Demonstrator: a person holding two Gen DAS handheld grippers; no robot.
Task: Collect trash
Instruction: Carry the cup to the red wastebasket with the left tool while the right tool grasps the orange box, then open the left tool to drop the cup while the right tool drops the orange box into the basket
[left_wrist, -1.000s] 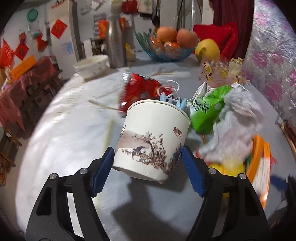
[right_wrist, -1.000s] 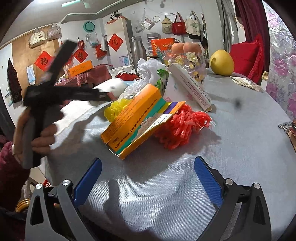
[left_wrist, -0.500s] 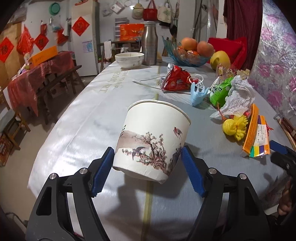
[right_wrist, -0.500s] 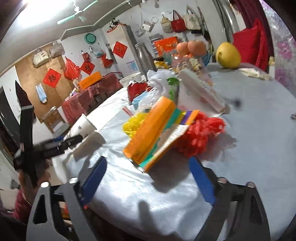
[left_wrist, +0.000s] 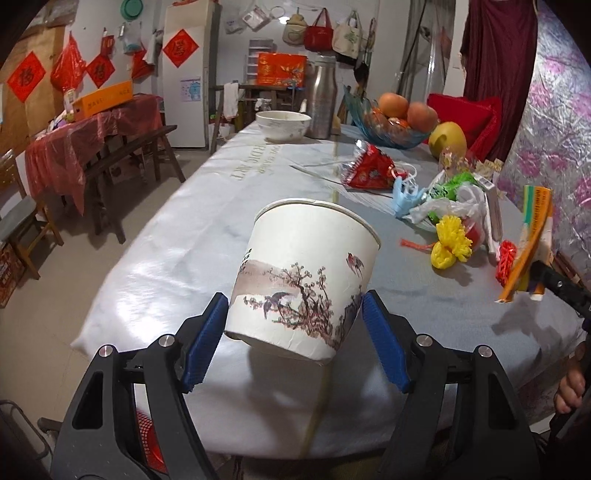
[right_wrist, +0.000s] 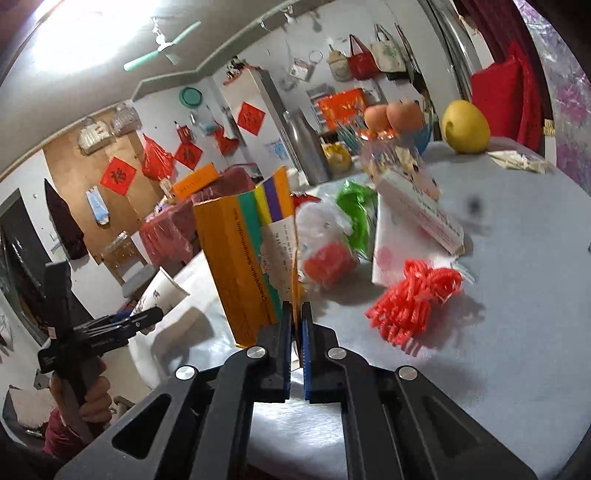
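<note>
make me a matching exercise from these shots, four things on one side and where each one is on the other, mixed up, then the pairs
Things:
1. paper cup
2. orange box
3. red net
4. white bowl

Places:
A. lying loose on the table, right of the held carton
B. clamped in the right gripper
C. far end of the table, beside the steel flask
D. held in the left gripper

Pairs: 1-D, 2-B, 3-A, 4-C

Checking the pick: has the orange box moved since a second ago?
Yes. The orange box, pinched by the right gripper, now stands lifted beside the red net.
</note>
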